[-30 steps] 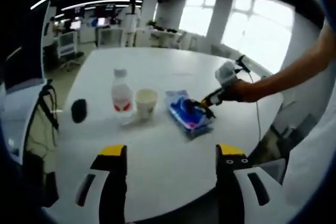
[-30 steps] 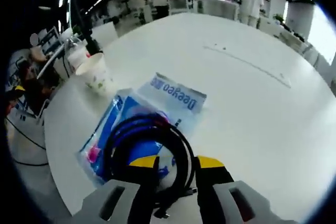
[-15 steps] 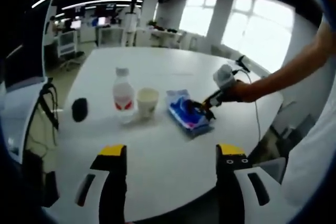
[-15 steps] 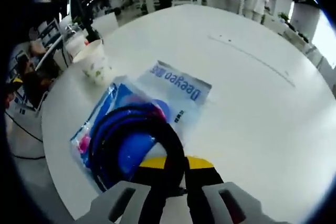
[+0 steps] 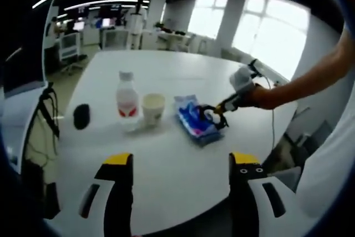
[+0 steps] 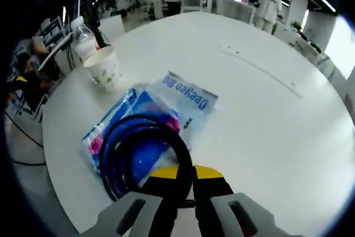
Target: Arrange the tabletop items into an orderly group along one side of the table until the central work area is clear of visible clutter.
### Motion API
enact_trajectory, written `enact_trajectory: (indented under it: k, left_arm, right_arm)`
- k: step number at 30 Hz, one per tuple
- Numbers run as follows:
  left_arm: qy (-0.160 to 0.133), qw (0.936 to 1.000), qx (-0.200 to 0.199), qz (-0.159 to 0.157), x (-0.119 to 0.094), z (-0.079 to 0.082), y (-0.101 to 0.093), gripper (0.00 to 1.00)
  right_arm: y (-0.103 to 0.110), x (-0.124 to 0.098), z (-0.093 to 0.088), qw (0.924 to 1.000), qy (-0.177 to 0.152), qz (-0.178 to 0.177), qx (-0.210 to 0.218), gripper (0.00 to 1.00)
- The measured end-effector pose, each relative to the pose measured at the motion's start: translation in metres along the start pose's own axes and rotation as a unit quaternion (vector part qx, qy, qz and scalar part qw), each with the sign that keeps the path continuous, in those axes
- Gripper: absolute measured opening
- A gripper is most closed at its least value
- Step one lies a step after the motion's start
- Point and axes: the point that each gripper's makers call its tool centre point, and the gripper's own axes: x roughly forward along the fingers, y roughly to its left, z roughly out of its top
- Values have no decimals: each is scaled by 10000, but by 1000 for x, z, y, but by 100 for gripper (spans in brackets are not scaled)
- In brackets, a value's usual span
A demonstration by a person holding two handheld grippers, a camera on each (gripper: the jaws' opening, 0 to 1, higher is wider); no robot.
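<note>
Now, left to right across your table (image 5: 183, 154):

Dark object: a small black thing (image 5: 81, 116) sits at the far left of the row; too blurred to name.

Bottle: your clear bottle (image 5: 128, 104) stands upright just beside the cup. It looks light and smooth, so judge it tippy; take it round the middle.

Cup: the paper cup (image 5: 153, 108) stands upright between bottle and packet. It is soft-walled, so pinch gently near the rim or it will crush.

Packet: the blue plastic packet (image 6: 183, 95) lies flat, near the cup. Thin film is likely slippery and limp; grip an edge.

Cable: the coiled black cable (image 6: 138, 148) rests on the packet. It is floppy and springy, so the loops may sag or unwind when lifted; hold several strands together.

Left gripper: your left gripper (image 5: 180, 165) hangs over bare table, its jaws spread wide, holding nothing.

Right gripper: your right gripper (image 6: 186, 171) has its jaws pressed together, pinching the cable's near loop.
</note>
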Motion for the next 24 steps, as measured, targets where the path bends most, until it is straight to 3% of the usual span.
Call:
enact_trajectory:
  k: [4, 13, 24]
  left_arm:
    - [28, 10000, 27, -51, 2, -2, -3, 71]
    - [45, 9997, 184, -144, 5, 5, -6, 73]
    - [125, 9994, 234, -212, 7, 2, -9, 73]
  right_arm:
    - [1, -15, 3, 9999, -131, -48, -76, 5]
    - [11, -23, 8, 9978, -438, -89, -487, 4]
    - [16, -43, 2, 9960, -716, -105, -527, 4]
